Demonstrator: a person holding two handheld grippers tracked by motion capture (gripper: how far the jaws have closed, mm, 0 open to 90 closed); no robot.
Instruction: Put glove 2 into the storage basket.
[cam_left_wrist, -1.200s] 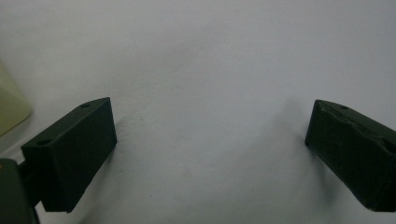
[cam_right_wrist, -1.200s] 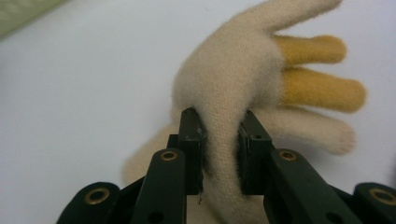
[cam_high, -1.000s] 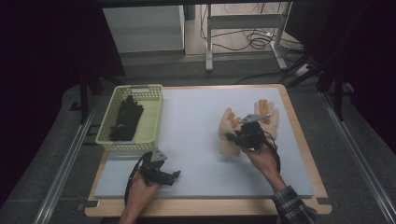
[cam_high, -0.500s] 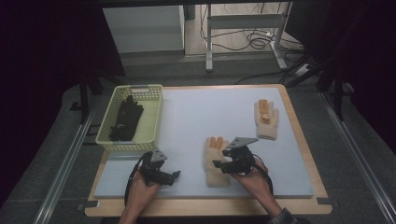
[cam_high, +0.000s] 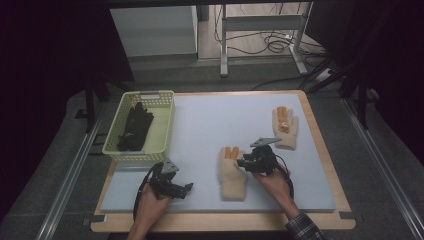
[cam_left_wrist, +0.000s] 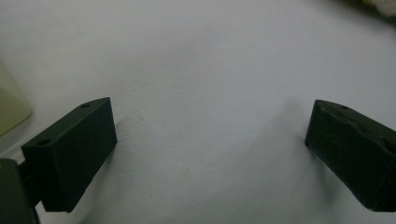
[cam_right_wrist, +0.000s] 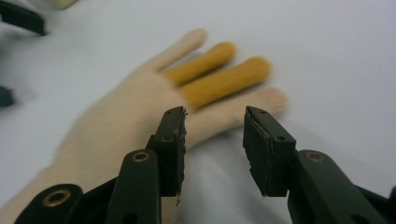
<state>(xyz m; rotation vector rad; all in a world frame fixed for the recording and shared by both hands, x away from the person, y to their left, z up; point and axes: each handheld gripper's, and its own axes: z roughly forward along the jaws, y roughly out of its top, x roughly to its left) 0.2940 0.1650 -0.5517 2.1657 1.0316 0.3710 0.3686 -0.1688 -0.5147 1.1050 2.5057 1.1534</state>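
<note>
A cream glove with two orange fingers lies flat on the pale mat near the front middle. My right gripper sits at its right edge, by the fingers. In the right gripper view the jaws have just been closing and stand part open, with the glove's outer cream finger low between them and the pads not pressing on it. A second matching glove lies at the far right. My left gripper rests at the front left, wide open over bare mat.
A yellow-green basket at the left holds black gloves. The mat lies on a wooden table. Table legs and cables are on the floor beyond the far edge.
The right gripper carried one cream glove from beside the other at the far right to the front middle and let it go; it now lies flat. The left gripper has not moved.
</note>
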